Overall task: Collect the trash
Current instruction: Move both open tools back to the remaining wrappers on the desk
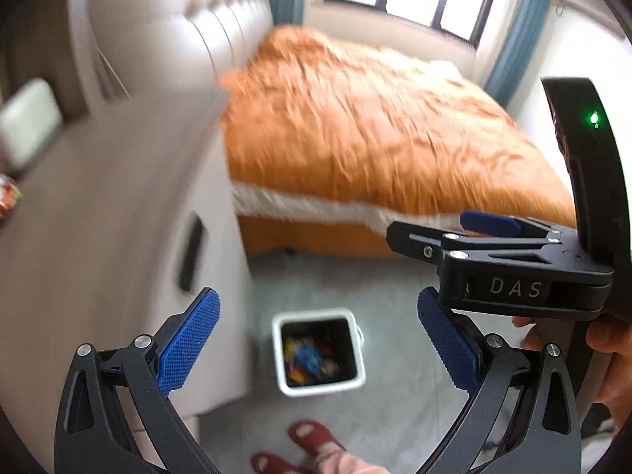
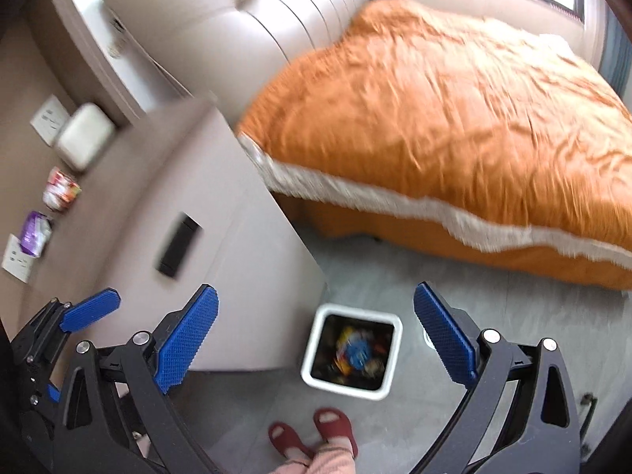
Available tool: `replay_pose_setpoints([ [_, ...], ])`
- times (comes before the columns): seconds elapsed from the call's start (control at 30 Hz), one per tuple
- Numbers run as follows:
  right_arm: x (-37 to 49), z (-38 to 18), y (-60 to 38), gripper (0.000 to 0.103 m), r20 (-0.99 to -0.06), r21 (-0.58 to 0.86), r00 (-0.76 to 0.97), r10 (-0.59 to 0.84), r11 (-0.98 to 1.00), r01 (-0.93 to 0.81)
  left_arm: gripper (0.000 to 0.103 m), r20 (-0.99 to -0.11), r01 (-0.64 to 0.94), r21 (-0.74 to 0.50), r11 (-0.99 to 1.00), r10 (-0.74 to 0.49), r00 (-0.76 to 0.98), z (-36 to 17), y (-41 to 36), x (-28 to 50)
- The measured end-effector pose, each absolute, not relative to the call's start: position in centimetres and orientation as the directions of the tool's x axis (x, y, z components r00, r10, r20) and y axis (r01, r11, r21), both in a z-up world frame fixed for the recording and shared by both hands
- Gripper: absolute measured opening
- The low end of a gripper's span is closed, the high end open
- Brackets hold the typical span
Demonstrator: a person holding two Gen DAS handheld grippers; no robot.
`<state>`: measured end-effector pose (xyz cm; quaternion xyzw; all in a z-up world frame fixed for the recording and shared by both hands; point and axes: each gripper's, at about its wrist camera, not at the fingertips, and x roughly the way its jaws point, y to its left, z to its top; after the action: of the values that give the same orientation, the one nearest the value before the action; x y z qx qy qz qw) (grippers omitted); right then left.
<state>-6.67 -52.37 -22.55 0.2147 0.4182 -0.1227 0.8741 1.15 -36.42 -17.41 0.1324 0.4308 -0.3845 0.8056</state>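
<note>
Left wrist view: my left gripper [image 1: 318, 339] has its blue-padded fingers [image 1: 189, 341] spread wide, nothing between them. Straight ahead, framed between the fingers, a white square bin [image 1: 318, 351] stands on the grey floor [image 1: 395, 292], with colourful wrappers [image 1: 310, 357] already inside, blurred. My right gripper [image 1: 424, 237] crosses just above my right finger, side-on, so I can't tell its opening from here; a hand [image 1: 608, 355] holds its handle. Right wrist view: my right gripper [image 2: 316, 339] is released too, fingers [image 2: 444, 333] wide apart and empty, the same bin [image 2: 351, 351] between them, slightly toward the right finger. My left gripper [image 2: 89, 310] shows just outside the left finger. Beyond the left finger a beige counter [image 2: 130, 213] carries a white box [image 2: 85, 140], a red-and-white wrapper [image 2: 61, 189] and a purple wrapper [image 2: 35, 233], all near the wall, well apart from both grippers. An orange-covered bed [image 2: 454, 118] fills the space beyond the right finger. Below the bin, red slippers [image 2: 312, 430] of the person. Heavy motion blur.
</note>
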Motion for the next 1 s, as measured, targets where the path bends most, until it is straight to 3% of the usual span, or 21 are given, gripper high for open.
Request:
replay_pose_setpoints([
  [0.27, -3.9, -17.0, -49.0, 0.099, -0.713, 0.286, 0.701, -0.004, 0.912, 0.296, 0.098, -0.722, 0.676, -0.075, 0.733, -0.508, 0.470, -11.8, -32.2, 3.2],
  [0.5, -0.3, -14.1, -44.8, 0.099, -0.667, 0.300, 0.743, 0.059, 0.934, 0.195, 0.098, -0.695, 0.571, -0.038, 0.820, -0.432, 0.574, -9.7, -27.5, 5.6],
  [1.0, 11.9, -12.9, -30.7, 0.099, -0.659, 0.292, 0.695, 0.288, 0.949, -0.116, 0.098, -0.656, 0.245, 0.116, 0.963, -0.111, 0.746, -9.6, -13.3, 13.9],
])
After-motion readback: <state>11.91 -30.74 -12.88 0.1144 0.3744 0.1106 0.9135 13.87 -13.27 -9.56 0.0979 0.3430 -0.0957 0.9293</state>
